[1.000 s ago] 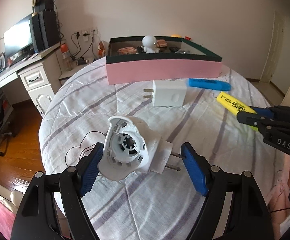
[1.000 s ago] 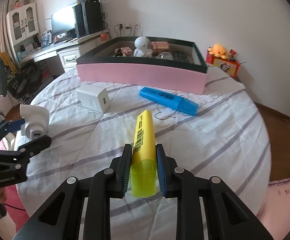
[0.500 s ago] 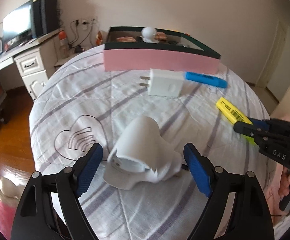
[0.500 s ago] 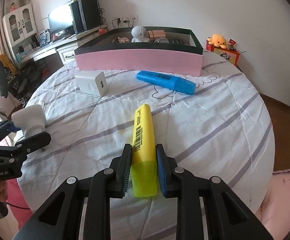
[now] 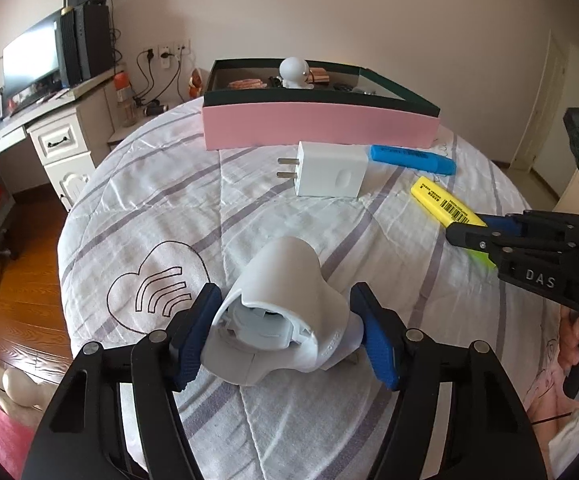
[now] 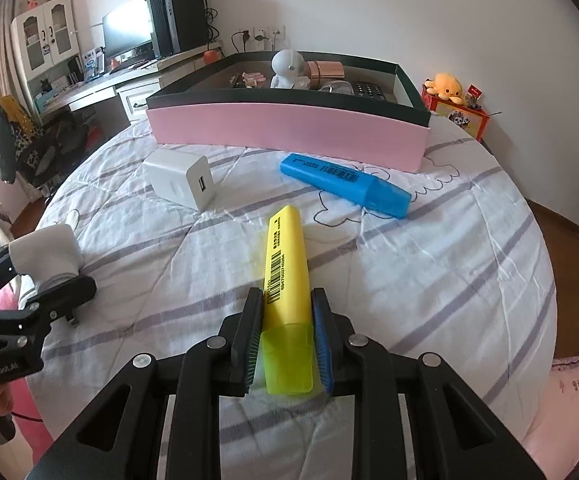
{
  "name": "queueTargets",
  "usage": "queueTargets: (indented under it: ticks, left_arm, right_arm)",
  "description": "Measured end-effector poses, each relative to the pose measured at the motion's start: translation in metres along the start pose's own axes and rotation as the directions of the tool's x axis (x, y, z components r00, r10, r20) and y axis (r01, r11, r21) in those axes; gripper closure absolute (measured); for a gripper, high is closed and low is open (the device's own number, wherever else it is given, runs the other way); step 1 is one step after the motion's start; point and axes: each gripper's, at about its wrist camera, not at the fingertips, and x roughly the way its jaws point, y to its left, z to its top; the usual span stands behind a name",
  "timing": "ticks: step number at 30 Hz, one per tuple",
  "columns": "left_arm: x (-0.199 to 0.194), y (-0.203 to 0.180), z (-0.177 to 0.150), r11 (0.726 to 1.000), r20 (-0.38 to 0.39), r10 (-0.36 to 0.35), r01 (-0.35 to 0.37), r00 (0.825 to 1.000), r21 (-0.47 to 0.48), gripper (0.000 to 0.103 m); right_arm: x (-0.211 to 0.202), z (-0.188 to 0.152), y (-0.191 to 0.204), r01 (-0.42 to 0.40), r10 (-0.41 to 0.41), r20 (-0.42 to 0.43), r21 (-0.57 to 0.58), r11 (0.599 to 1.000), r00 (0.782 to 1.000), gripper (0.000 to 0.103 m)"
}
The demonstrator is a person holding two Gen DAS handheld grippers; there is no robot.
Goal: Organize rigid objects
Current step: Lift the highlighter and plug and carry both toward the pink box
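The left tool (image 5: 285,334) has just closed onto the one white plug (image 5: 285,308) on the bed (image 5: 289,232), the right tool (image 6: 287,340) still clamping one yellow marker (image 6: 285,264), beside one blue marker (image 6: 345,184) and one charger (image 6: 181,182).

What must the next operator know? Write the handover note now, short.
Left gripper: jaws just closing on the white adapter, pads seemingly touching both sides.
Right gripper: shut on the yellow highlighter, cap end.
On the bed: white charger and blue highlighter, before the pink box.
Done: some items already in the box.
Left: box all four.
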Motion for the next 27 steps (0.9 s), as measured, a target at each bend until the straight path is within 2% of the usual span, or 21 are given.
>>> queueTargets:
  ticks: [3, 4, 5, 7, 12, 21, 27]
  left_arm:
    - [-0.001, -0.001, 0.002, 1.0, 0.0, 0.005, -0.005, 1.0, 0.009, 0.035]
    - [-0.001, -0.002, 0.002, 1.0, -0.002, 0.006, -0.006, 1.0, 0.014, 0.035]
    - [-0.001, -0.003, 0.003, 1.0, 0.0, 0.009, -0.009, 1.0, 0.019, 0.035]
    - [-0.001, -0.005, 0.004, 1.0, -0.003, 0.009, -0.009, 1.0, 0.023, 0.035]
    - [-0.004, -0.008, 0.007, 1.0, 0.007, 0.003, -0.003, 1.0, 0.03, 0.036]
    - [-0.019, -0.014, 0.02, 0.999, 0.056, 0.005, -0.007, 0.998, 0.041, 0.042]
    - [-0.021, -0.018, 0.019, 0.998, 0.059, 0.019, -0.022, 0.998, 0.054, 0.043]
  right_arm:
    - [0.004, 0.004, 0.003, -0.016, 0.015, -0.008, -0.012, 1.0, 1.0, 0.055]
    - [0.005, 0.005, 0.003, -0.01, 0.01, -0.002, -0.014, 1.0, 1.0, 0.055]
    - [0.006, 0.006, 0.004, -0.002, 0.002, -0.001, -0.014, 1.0, 1.0, 0.055]
    - [0.006, 0.007, 0.005, 0.015, -0.015, 0.012, -0.019, 1.0, 1.0, 0.076]
    - [0.001, 0.005, 0.012, 0.054, -0.053, 0.017, -0.062, 0.997, 0.998, 0.077]
    - [-0.029, 0.01, 0.0, 0.012, -0.011, 0.076, -0.011, 1.0, 0.997, 0.077]
    - [-0.05, 0.016, -0.001, -0.009, 0.01, 0.125, -0.003, 1.0, 0.992, 0.076]
